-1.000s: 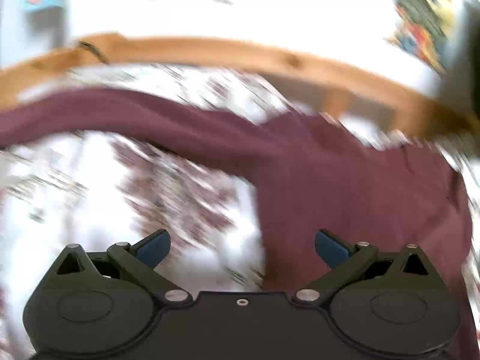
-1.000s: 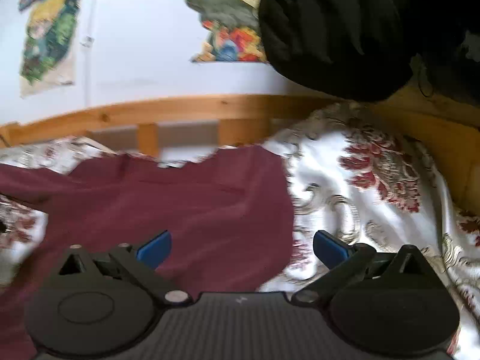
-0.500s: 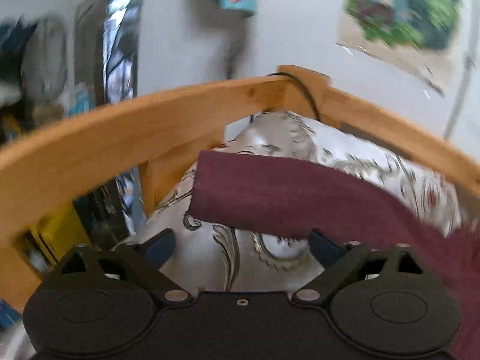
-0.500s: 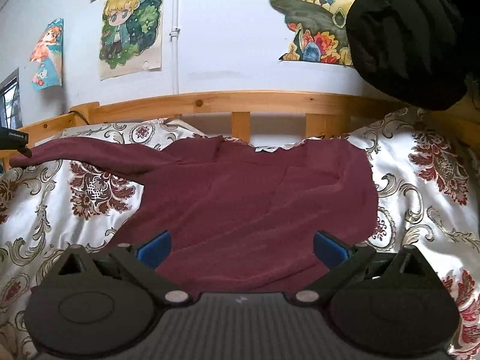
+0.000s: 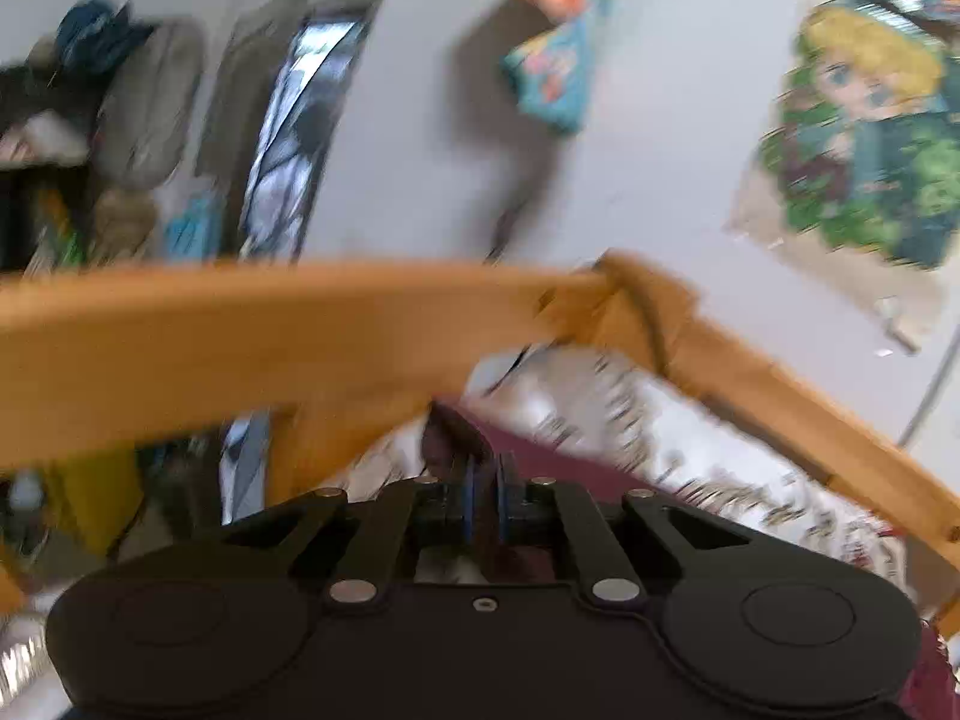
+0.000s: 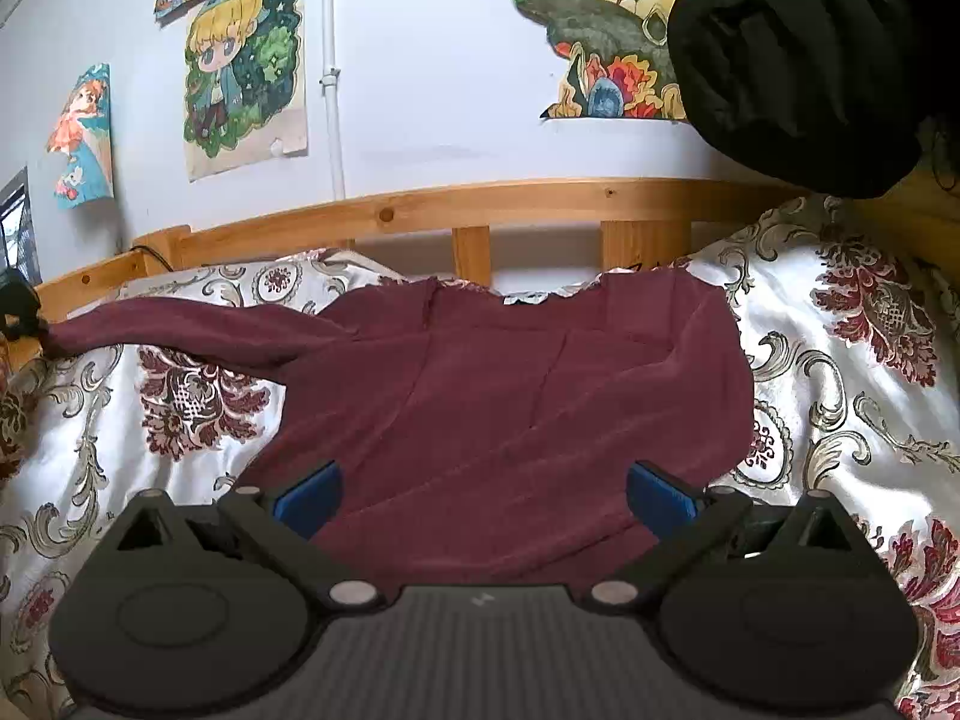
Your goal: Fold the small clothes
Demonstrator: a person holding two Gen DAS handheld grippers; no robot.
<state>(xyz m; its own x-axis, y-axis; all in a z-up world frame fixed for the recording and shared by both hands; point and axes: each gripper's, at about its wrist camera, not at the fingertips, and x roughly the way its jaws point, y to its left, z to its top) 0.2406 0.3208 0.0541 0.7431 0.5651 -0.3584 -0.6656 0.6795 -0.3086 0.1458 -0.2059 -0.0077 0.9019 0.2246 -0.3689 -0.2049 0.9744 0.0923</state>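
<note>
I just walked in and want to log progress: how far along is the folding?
Early. Done: the maroon shirt lies spread on the bedspread. In hand: the left gripper pinches its sleeve end; the right gripper hovers open. Left: every fold.

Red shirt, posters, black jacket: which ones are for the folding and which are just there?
For the folding:
maroon shirt
left claw, shut on its sleeve
right claw, open

Just there:
posters
black jacket
flowery bedspread
wooden bed rail

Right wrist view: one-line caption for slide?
Open right gripper hovers over maroon shirt spread on floral bedspread.
</note>
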